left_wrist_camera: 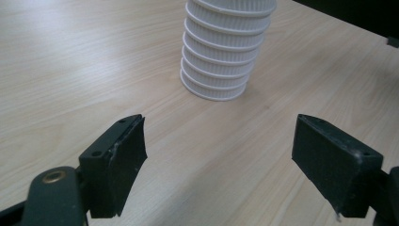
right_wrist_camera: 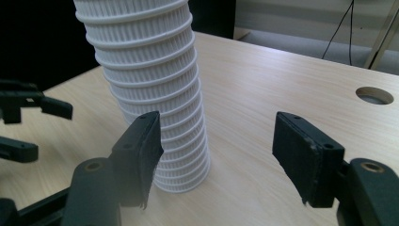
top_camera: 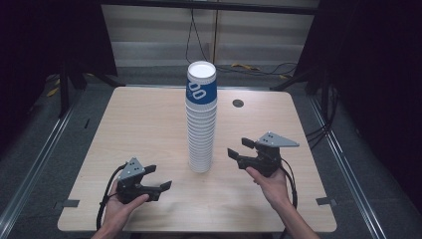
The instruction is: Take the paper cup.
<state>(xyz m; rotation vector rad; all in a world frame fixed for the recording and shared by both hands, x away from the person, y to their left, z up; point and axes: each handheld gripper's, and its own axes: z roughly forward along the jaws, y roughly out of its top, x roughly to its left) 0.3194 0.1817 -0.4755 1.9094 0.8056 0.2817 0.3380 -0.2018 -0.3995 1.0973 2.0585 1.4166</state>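
Cup stack point(top_camera: 201, 119) upright mid-table, between both claws, touching neither; high view alone shows its blue-banded top cup point(top_camera: 201, 85); left gripper point(top_camera: 158, 177) jaws spread, empty, stack base ahead of them in left gripper view; right gripper point(top_camera: 239, 148) jaws apart, nothing gripped, stack just beyond its left jaw in right gripper view; table point(top_camera: 149, 129).

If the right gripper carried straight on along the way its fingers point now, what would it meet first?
Probably the stack of paper cups. In the right gripper view the right gripper has its fingers apart with nothing between them; the stack stands ahead, nearer one finger, so that finger may brush it. Depth is unclear.
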